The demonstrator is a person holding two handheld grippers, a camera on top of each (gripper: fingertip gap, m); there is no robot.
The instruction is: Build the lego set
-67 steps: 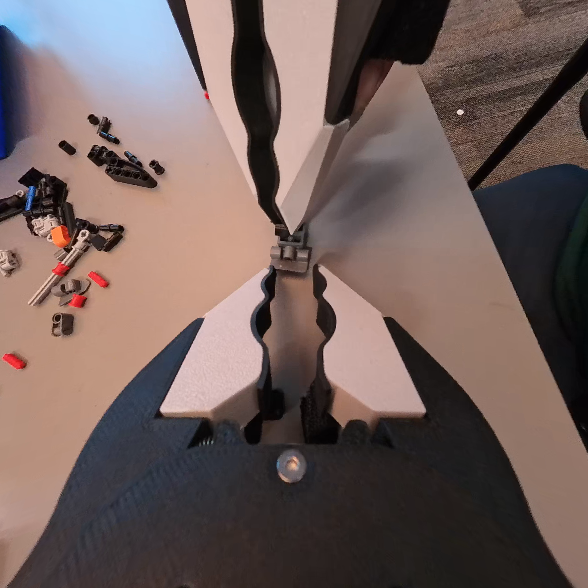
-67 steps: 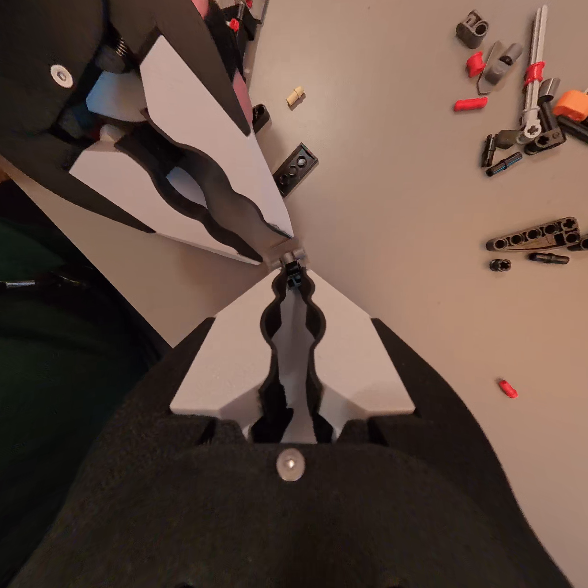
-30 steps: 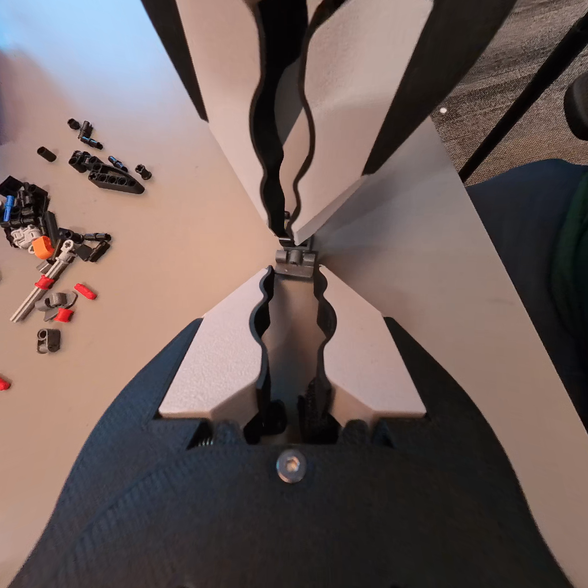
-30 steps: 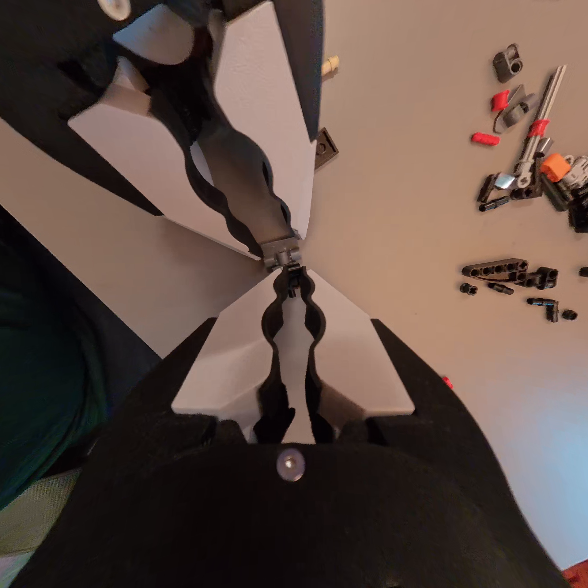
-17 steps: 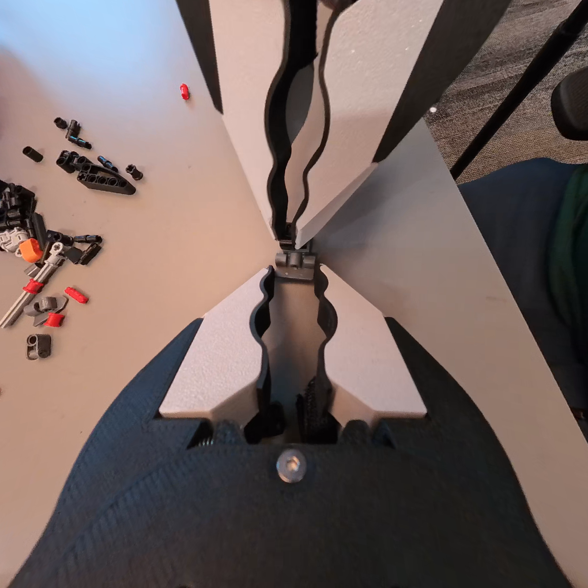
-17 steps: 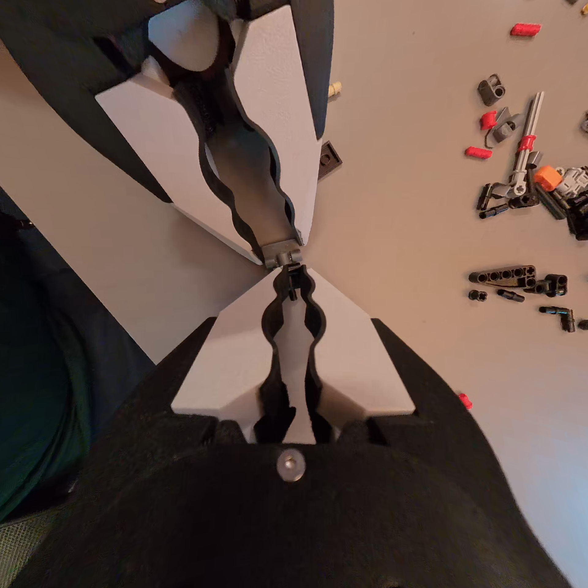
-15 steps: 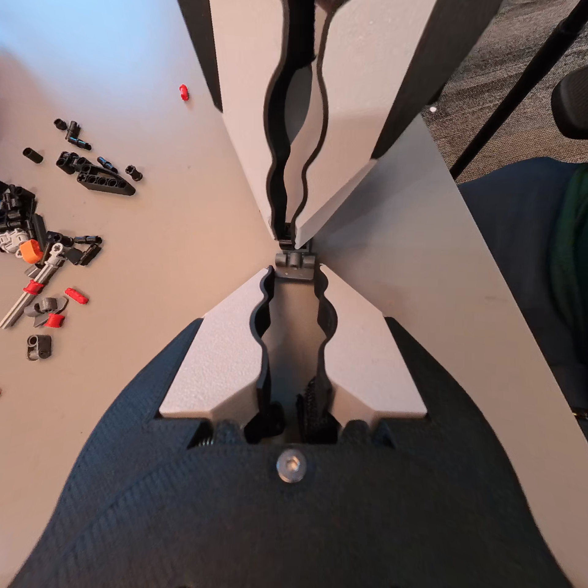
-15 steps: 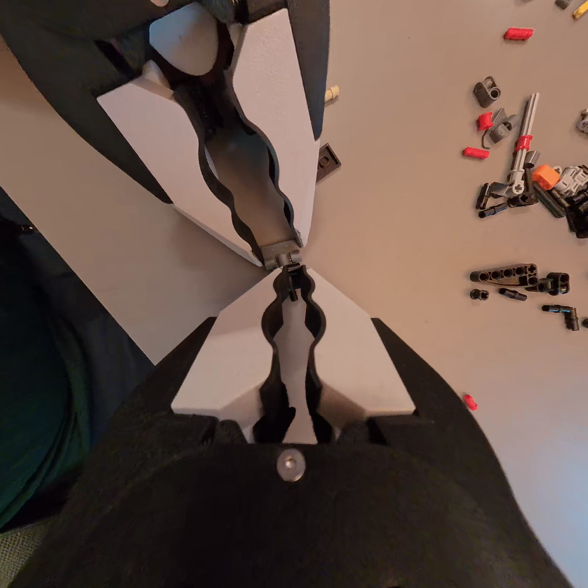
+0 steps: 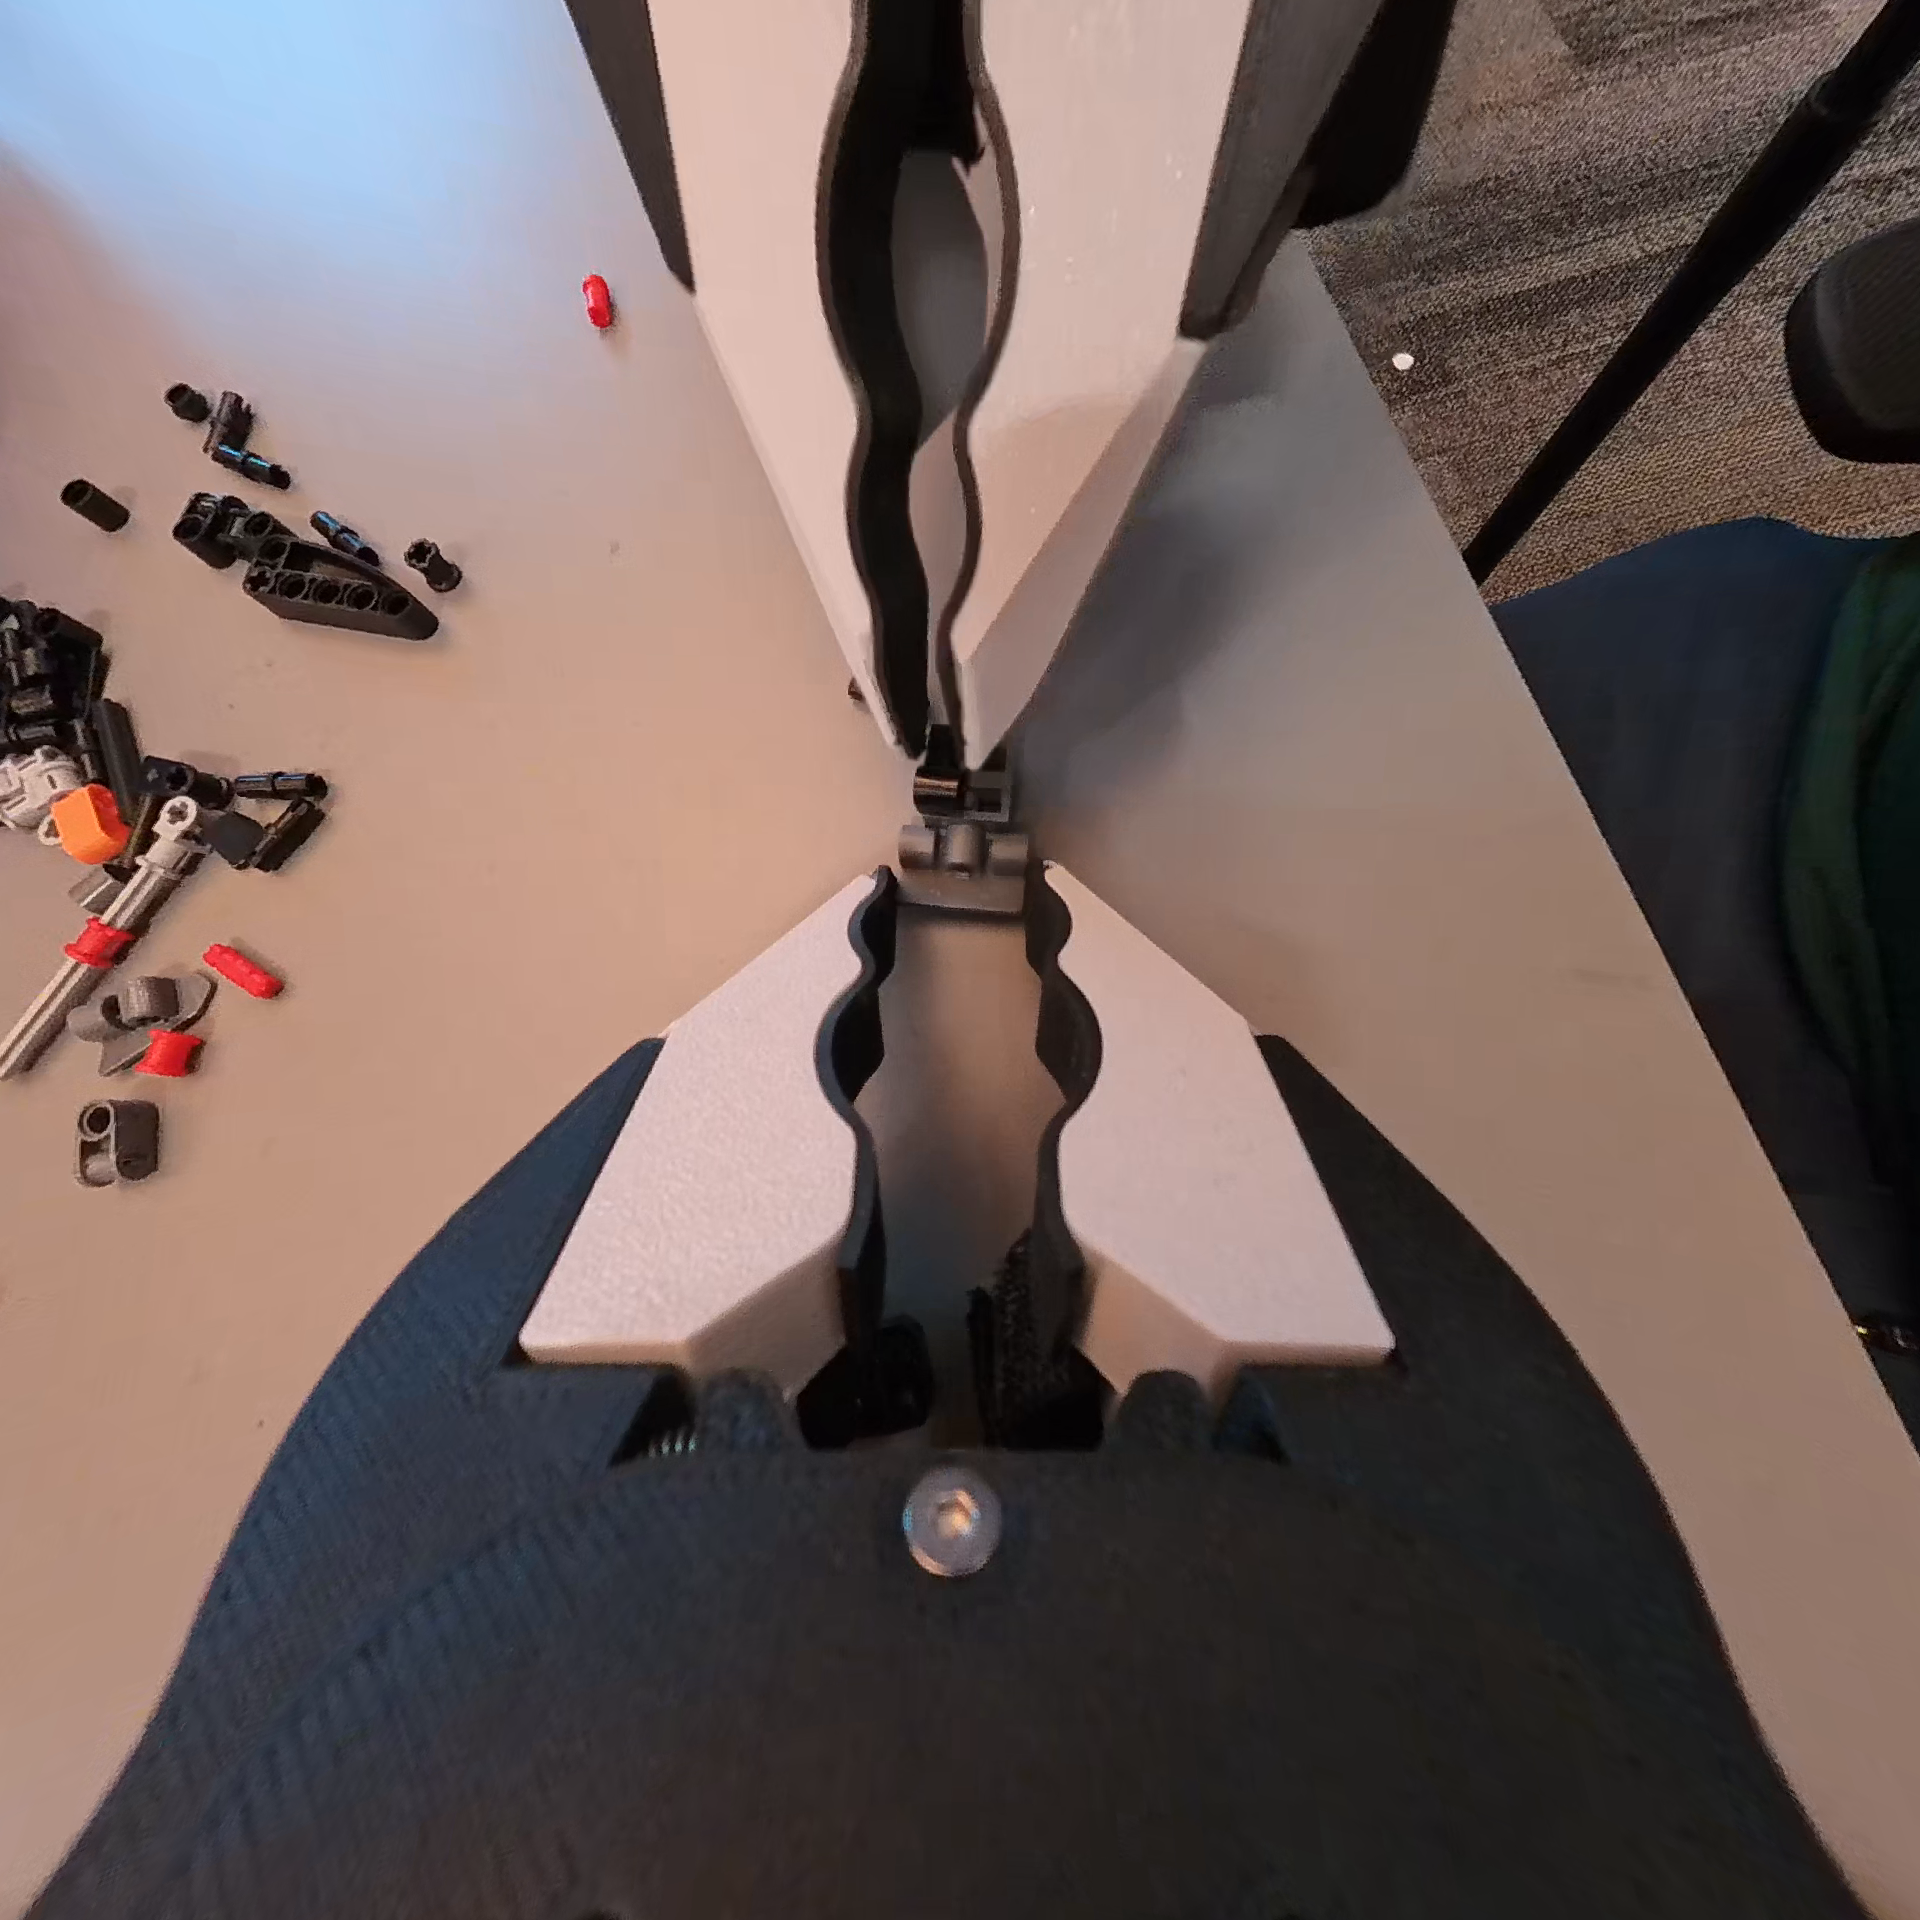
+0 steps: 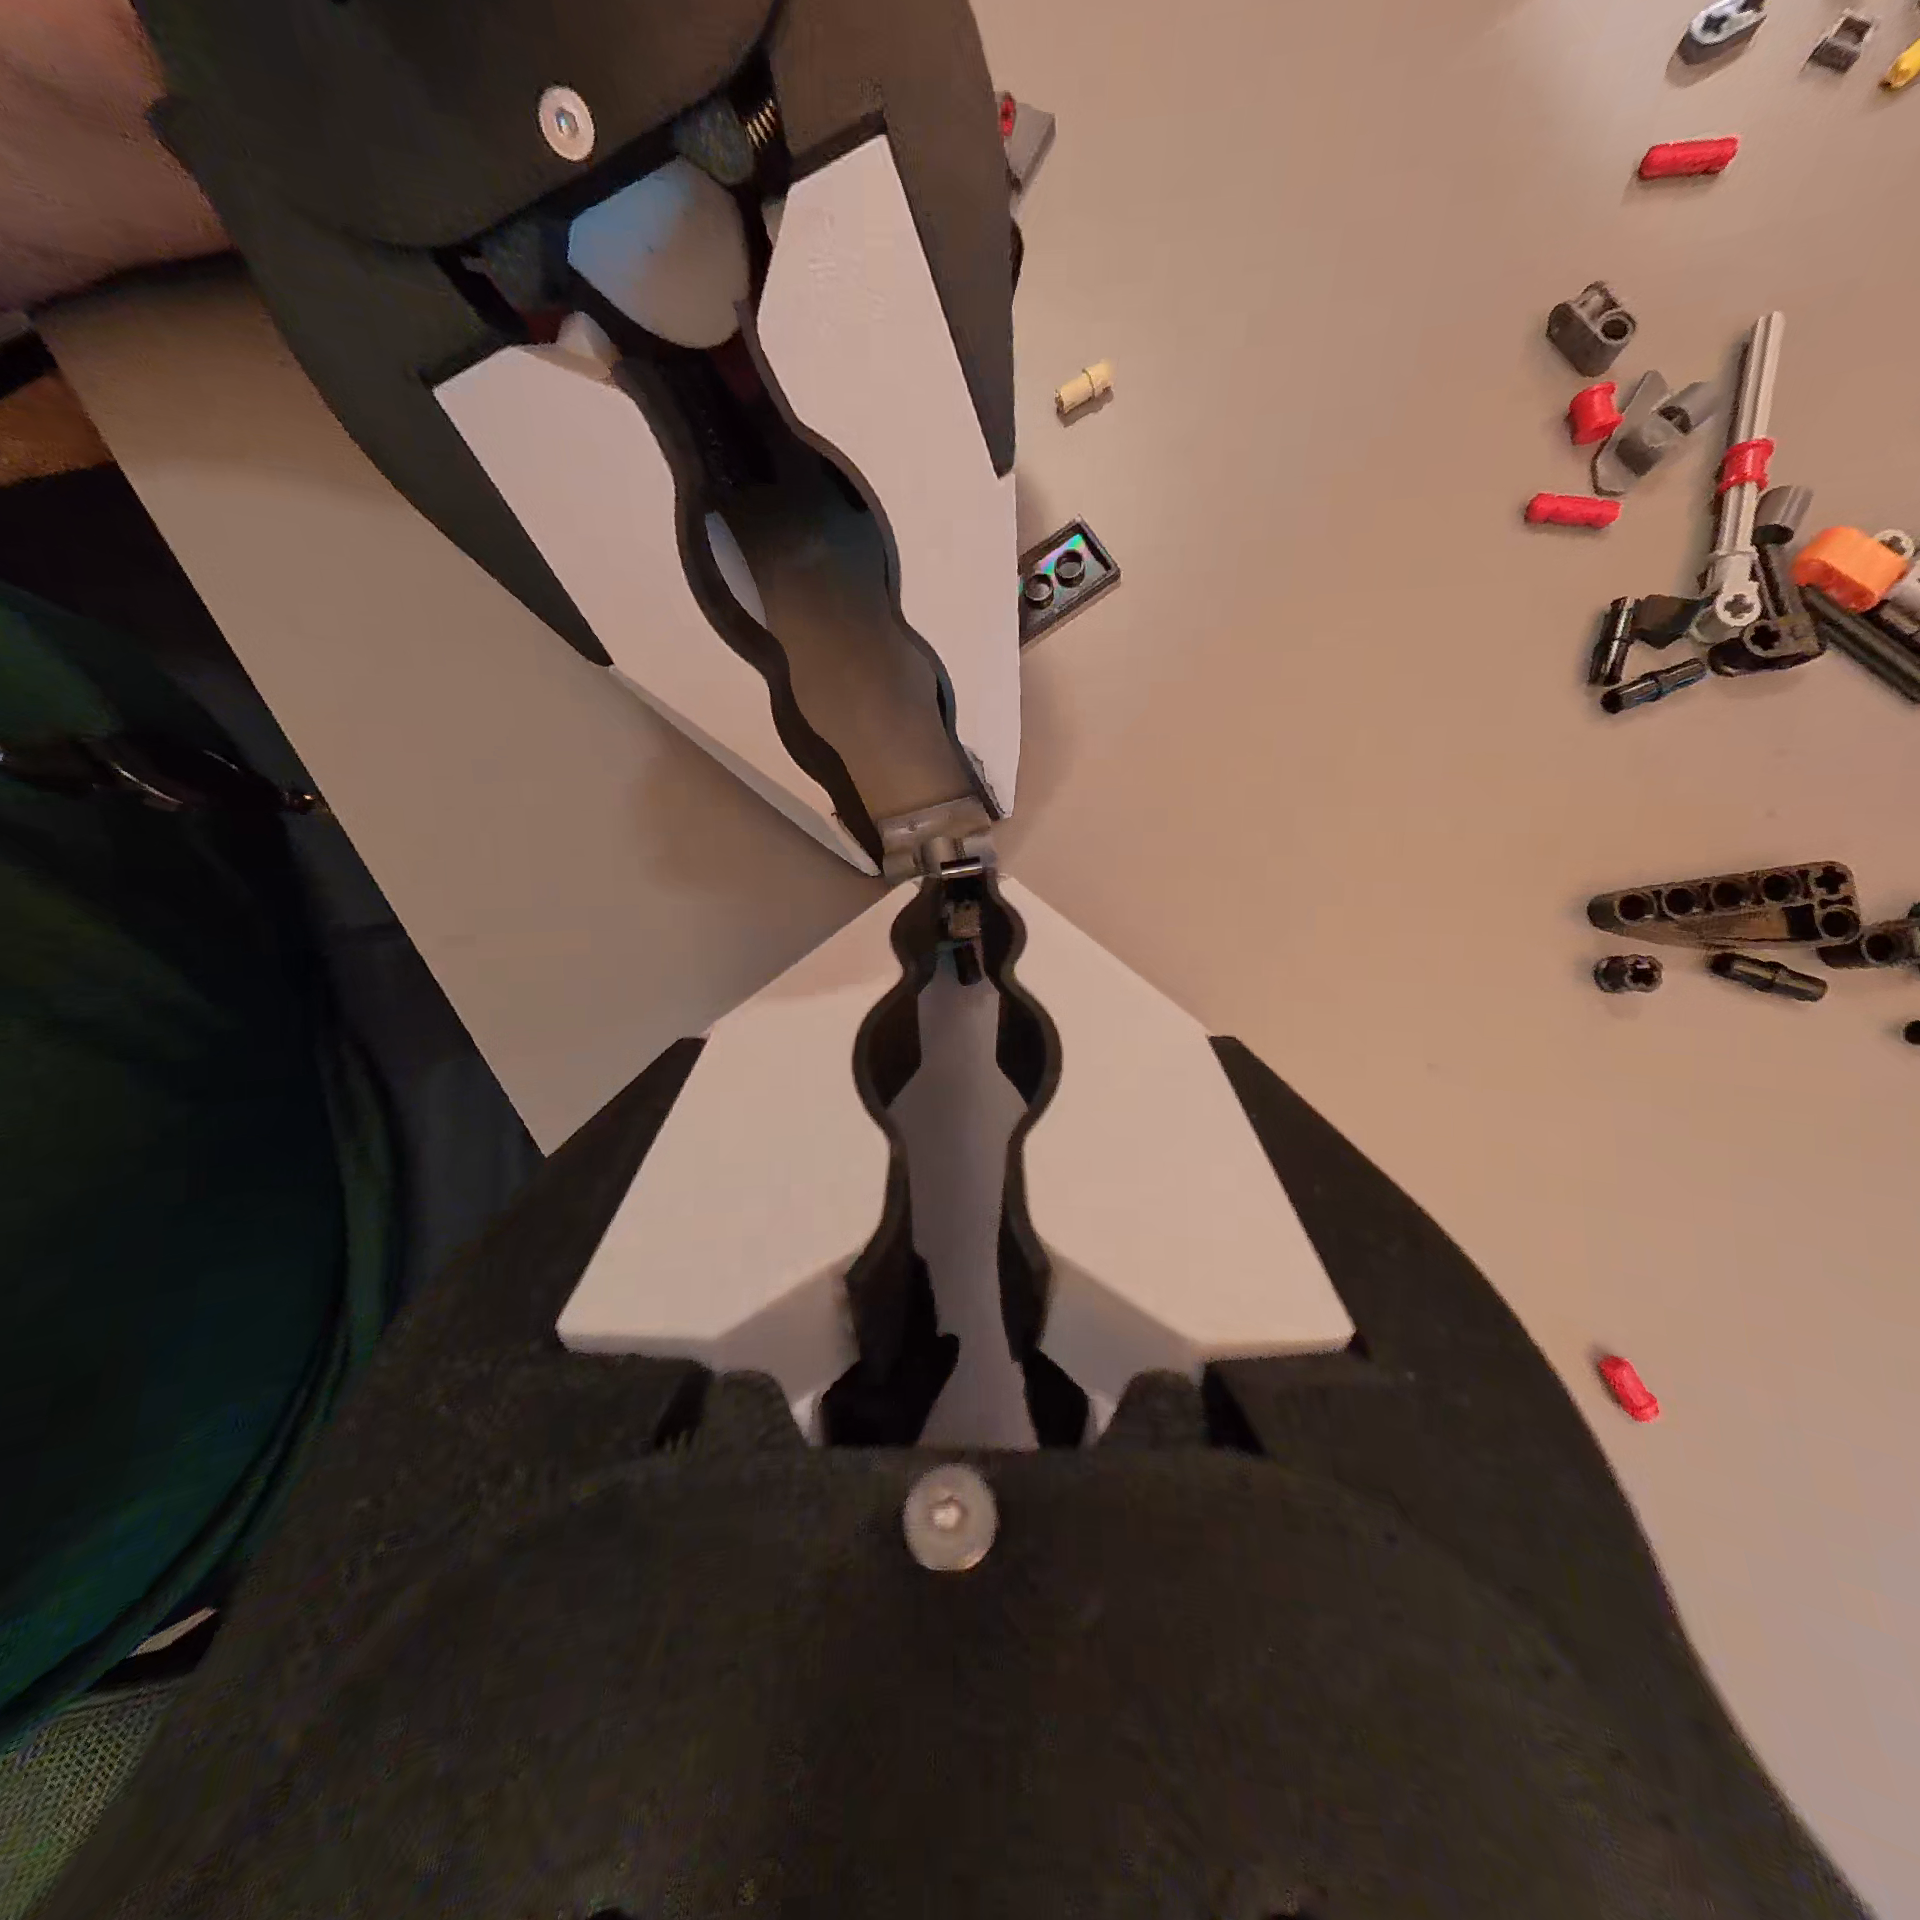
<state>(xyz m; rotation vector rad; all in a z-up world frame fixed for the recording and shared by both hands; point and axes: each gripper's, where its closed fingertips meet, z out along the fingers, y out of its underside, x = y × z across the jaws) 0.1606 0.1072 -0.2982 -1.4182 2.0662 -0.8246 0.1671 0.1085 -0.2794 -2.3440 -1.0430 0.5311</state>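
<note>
My left gripper [image 9: 961,881] is shut on a small grey hinge piece [image 9: 961,868] at its fingertips, above the table near its edge. My right gripper [image 10: 958,925] is shut on a small black piece [image 10: 961,930]. The two grippers meet tip to tip, and the black piece [image 9: 940,781] touches the grey piece [image 10: 935,840]. The right gripper comes down from the top of the left wrist view [image 9: 940,743]. The left gripper comes in from the upper left of the right wrist view [image 10: 930,821].
Loose lego parts lie on the table: a black curved beam [image 9: 332,597], a grey axle with a red bush [image 9: 104,940], an orange piece [image 9: 91,821], red pins [image 9: 241,969], a black plate [image 10: 1065,582], a tan pin [image 10: 1084,387]. The table edge [image 9: 1558,831] runs at the right, with carpet beyond. My two grippers' fingertips are within a few centimetres of each other. The left tips stand about 9 cm off the tan pin [image 10: 1084,387].
Both grippers have stayed shut and tip to tip. The right gripper has turned against the left, and the black piece now shows more clearly against the grey piece.
</note>
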